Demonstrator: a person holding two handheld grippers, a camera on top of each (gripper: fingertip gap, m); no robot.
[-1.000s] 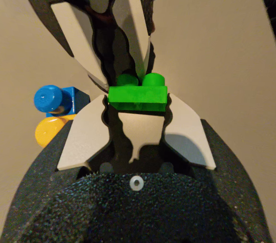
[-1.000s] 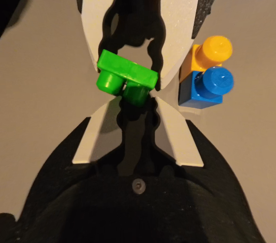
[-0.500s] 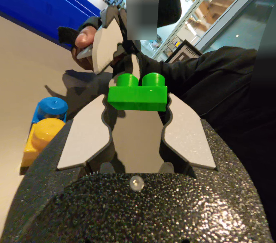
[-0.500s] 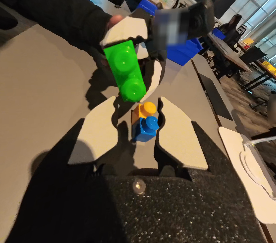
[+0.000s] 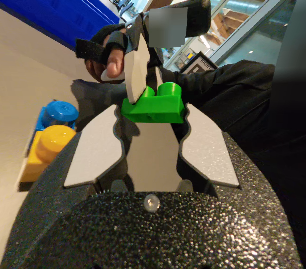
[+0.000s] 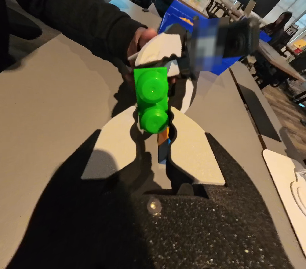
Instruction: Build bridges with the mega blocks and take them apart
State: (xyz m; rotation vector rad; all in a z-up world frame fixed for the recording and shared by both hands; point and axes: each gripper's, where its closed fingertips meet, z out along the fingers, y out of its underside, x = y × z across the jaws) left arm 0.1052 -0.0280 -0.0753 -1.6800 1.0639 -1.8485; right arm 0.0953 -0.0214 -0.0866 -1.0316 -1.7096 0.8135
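Note:
A green two-stud block is held off the table, clamped by its two short ends between the fingertips of my left gripper. My right gripper reaches in from above and its fingertips press both sides of the block's near end. In the left wrist view one right finger covers the left stud. A yellow block and a blue block stand side by side on the table at the left. In the right wrist view only a sliver of them shows between the fingers.
The grey table lies below both grippers. A blue bin stands at its far edge. A white tray lies at the right in the right wrist view. The person's black sleeve crosses the upper left. Only a small space, under 4 cm, lies between the two pairs of fingers.
Both grippers rose from the table and tilted up. The right gripper, open and apart from the green block half a second ago, has moved onto it and narrowed around its end.

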